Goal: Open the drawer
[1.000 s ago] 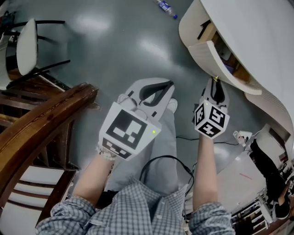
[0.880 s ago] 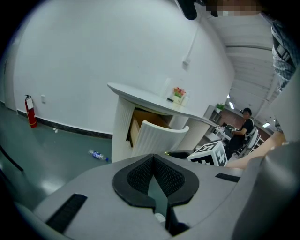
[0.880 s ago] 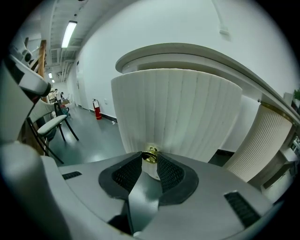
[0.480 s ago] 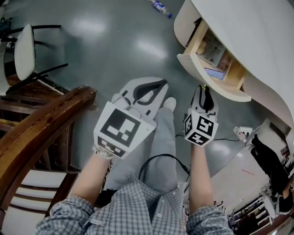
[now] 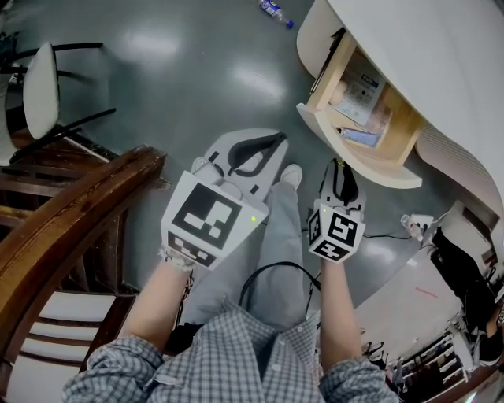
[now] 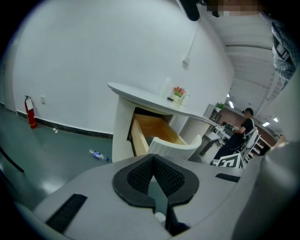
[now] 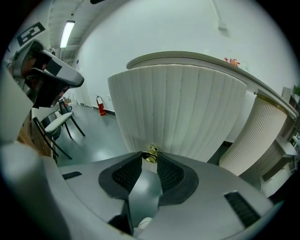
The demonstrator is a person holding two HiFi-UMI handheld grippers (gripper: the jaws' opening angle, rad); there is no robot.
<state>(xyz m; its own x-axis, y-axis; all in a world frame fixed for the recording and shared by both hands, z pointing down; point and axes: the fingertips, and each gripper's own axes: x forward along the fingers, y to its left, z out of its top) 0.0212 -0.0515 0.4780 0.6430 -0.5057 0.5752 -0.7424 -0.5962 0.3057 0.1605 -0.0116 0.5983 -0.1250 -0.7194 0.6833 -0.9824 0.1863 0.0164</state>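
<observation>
Drawer: the drawer (image 5: 356,156) stands pulled out of the white counter (image 5: 441,63), at 1 o'clock in the head view, with its wooden inside showing.
Drawer front: curved and ribbed. It fills the right gripper view from 10 to 2 o'clock (image 7: 183,112).
Contents: papers (image 5: 364,85) lie flat inside the drawer.
Knob: a small brass knob (image 7: 150,155) sits low on the drawer front, at the centre of the right gripper view.
Right gripper: the right gripper (image 5: 340,165) points toward 12 o'clock at the drawer front. Its fingers pinch the brass knob between their tips (image 7: 150,157).
Left gripper: the left gripper (image 5: 276,142) is held at the centre of the head view, apart from the drawer. Its fingers are pressed together at the tips with nothing between them (image 6: 153,157).
Left gripper's outlook: the open drawer (image 6: 157,132) lies at 12 o'clock beyond the jaws.
Floor: a plastic bottle (image 5: 275,11) lies at 12 o'clock near the counter's foot.
Chair: a white-seated chair (image 5: 41,79) stands at 10 o'clock.
Wall: a red fire extinguisher (image 6: 29,111) stands at 9 o'clock in the left gripper view.
</observation>
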